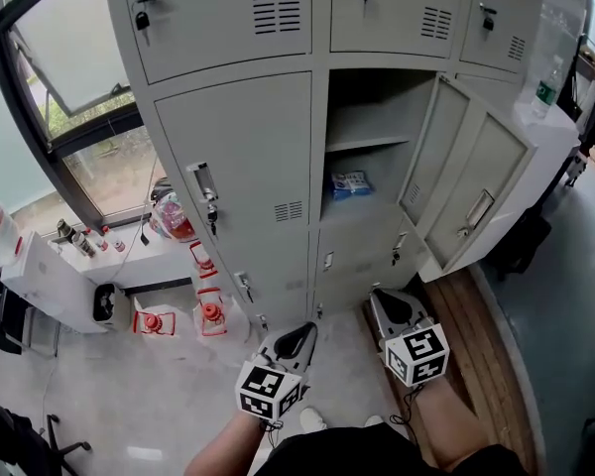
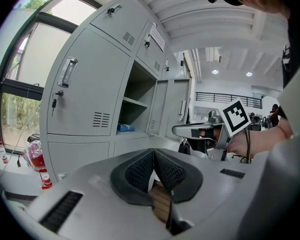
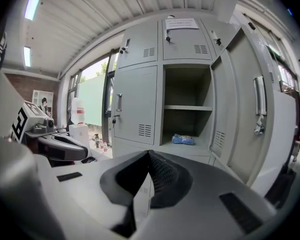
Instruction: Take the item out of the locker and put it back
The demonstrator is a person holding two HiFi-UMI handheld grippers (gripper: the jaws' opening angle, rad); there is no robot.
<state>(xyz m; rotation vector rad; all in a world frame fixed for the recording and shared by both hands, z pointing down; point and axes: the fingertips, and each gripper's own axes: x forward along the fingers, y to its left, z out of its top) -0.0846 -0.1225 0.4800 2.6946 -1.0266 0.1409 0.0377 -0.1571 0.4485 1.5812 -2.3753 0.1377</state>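
Note:
A grey locker (image 1: pixel 372 137) stands with its door (image 1: pixel 473 191) swung out to the right. A blue packet (image 1: pixel 350 183) lies on the floor of the open compartment, below an inner shelf. It also shows as the blue packet (image 2: pixel 125 128) and the blue packet (image 3: pixel 183 139) in the two gripper views. My left gripper (image 1: pixel 304 331) and right gripper (image 1: pixel 381 299) are held low in front of the lockers, well short of the opening. Both have their jaws together and hold nothing. The left gripper (image 2: pixel 153 151) sees the right gripper (image 2: pixel 200 130) beside it; the right gripper (image 3: pixel 149 154) points toward the open compartment.
Closed locker doors (image 1: pixel 240 172) surround the open one, some with keys in their locks. Red bottles and containers (image 1: pixel 208 310) stand on the floor at the left under a window (image 1: pixel 69 117). A wooden platform (image 1: pixel 471 335) runs along the right.

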